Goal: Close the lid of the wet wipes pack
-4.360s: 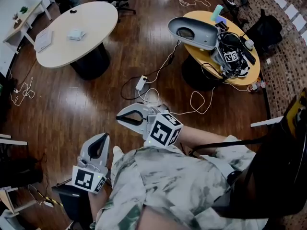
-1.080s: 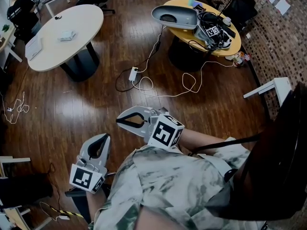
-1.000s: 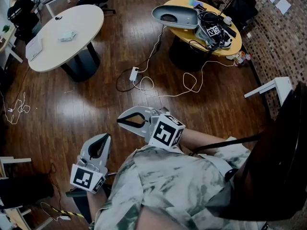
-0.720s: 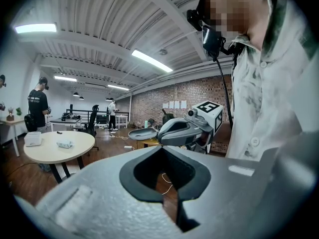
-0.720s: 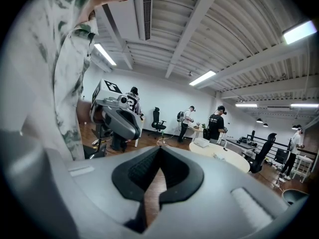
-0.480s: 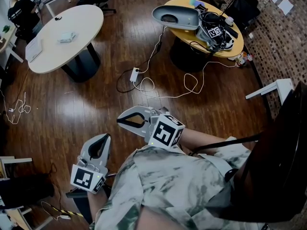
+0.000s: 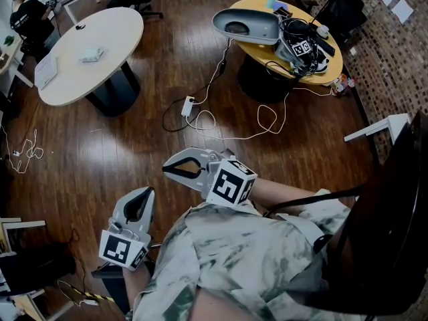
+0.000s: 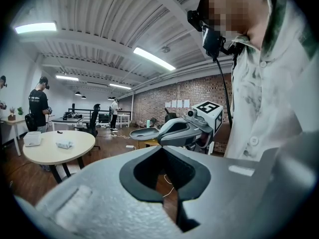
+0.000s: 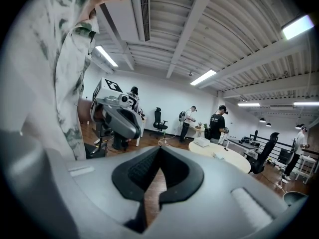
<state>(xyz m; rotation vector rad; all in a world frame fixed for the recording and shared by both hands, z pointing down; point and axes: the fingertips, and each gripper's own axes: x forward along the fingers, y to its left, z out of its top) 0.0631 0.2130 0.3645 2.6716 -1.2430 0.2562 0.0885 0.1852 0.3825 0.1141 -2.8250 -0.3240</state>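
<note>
A small white pack (image 7: 90, 54), possibly the wet wipes, lies on the round white table (image 7: 114, 29) far off at the upper left; its lid is too small to make out. The same pack (image 8: 64, 144) shows on that table in the left gripper view. My left gripper (image 7: 145, 191) is held low by the person's body, shut and empty. My right gripper (image 7: 166, 168) is just right of it above the wooden floor, also shut with nothing in it. Each gripper view shows its own tips meeting (image 8: 162, 148) (image 9: 159, 149).
A yellow round table (image 7: 334, 65) at the upper right carries a grey device (image 7: 247, 24) and tangled cables. A power strip (image 7: 187, 105) and loose cords lie on the floor between the tables. A dark chair (image 7: 401, 199) is at my right. A person (image 7: 23, 12) stands at the far left.
Both grippers keep their place and stay shut. The head view has drifted a little, so the yellow table sits slightly further right than a second ago.
</note>
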